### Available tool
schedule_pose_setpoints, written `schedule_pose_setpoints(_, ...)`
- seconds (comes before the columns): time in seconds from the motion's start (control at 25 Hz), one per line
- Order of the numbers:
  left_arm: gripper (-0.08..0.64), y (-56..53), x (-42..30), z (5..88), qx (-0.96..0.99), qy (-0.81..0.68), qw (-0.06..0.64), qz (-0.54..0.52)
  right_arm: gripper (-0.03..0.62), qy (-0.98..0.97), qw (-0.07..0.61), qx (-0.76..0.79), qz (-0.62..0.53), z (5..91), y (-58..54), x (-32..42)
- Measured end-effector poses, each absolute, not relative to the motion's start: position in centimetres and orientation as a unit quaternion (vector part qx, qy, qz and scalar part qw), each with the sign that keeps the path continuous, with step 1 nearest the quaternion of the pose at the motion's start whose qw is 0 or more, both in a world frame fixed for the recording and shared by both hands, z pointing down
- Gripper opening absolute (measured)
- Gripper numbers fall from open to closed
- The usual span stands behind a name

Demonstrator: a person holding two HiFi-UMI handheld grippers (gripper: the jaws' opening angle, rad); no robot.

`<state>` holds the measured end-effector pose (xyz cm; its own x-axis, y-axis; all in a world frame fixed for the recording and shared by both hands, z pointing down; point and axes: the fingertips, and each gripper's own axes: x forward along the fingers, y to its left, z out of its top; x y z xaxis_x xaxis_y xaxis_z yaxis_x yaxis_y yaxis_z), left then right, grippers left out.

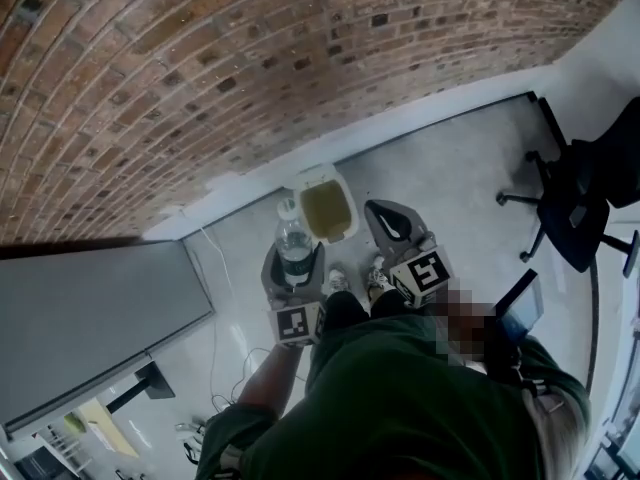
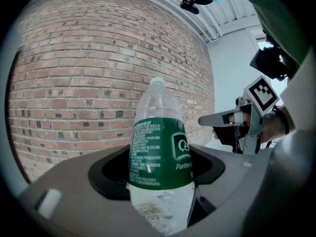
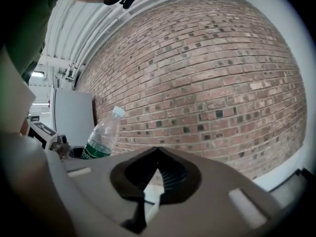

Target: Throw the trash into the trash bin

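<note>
A clear plastic water bottle [image 1: 293,236] with a green label and white cap stands upright between the jaws of my left gripper [image 1: 293,260], which is shut on it. In the left gripper view the bottle [image 2: 159,152] fills the centre, held low on its body by the left gripper [image 2: 160,181]. A white trash bin [image 1: 326,208] with an open top stands on the floor against the wall, just beyond both grippers. My right gripper [image 1: 393,220] hovers beside the bin with its jaws together and nothing in them; the right gripper [image 3: 157,154] also shows its tips meeting.
A brick wall [image 1: 220,58] with a white baseboard runs behind the bin. A grey tabletop [image 1: 90,318] lies at the left, with cables [image 1: 235,378] on the floor beneath. A black office chair [image 1: 575,198] stands at the right.
</note>
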<state>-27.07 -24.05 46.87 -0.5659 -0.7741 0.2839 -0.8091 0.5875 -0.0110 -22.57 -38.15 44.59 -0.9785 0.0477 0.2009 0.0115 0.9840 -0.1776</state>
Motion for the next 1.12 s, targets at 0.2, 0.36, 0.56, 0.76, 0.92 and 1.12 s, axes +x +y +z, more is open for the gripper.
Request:
schedule_pose_setpoints(0.2,0.333,-25.0,-29.6,49.7,0.463,-0.872,0.137,0.081,0.003,-0.989,0.122,-0.013,0.083,47.0,-38.5,-25.5)
schedule_pose_setpoints(0.36,0.333,-25.8,-31.6,52.4,0.477,-0.861,0.150,0.087,0.003,-0.985,0.150,-0.013,0.082,49.3,-38.1,-27.8)
schedule_pose_setpoints(0.56,0.331,-26.2,-33.1,56.5,0.499,-0.844,0.167,0.109,0.003,-0.980,0.180,-0.014,0.080,53.2,-37.5,-30.0)
schedule_pose_setpoints(0.76,0.331,-26.4,-33.9,60.5,0.504,-0.836,0.186,0.111,0.003,-0.976,0.202,-0.009,0.086,57.0,-37.3,-31.4)
schedule_pose_setpoints(0.92,0.331,-26.7,-34.3,64.5,0.510,-0.826,0.205,0.122,0.003,-0.973,0.215,-0.016,0.079,60.8,-37.2,-32.0)
schedule_pose_setpoints(1.12,0.331,-27.5,-33.8,69.7,0.532,-0.806,0.216,0.144,0.003,-0.962,0.257,-0.013,0.093,66.2,-37.2,-31.8)
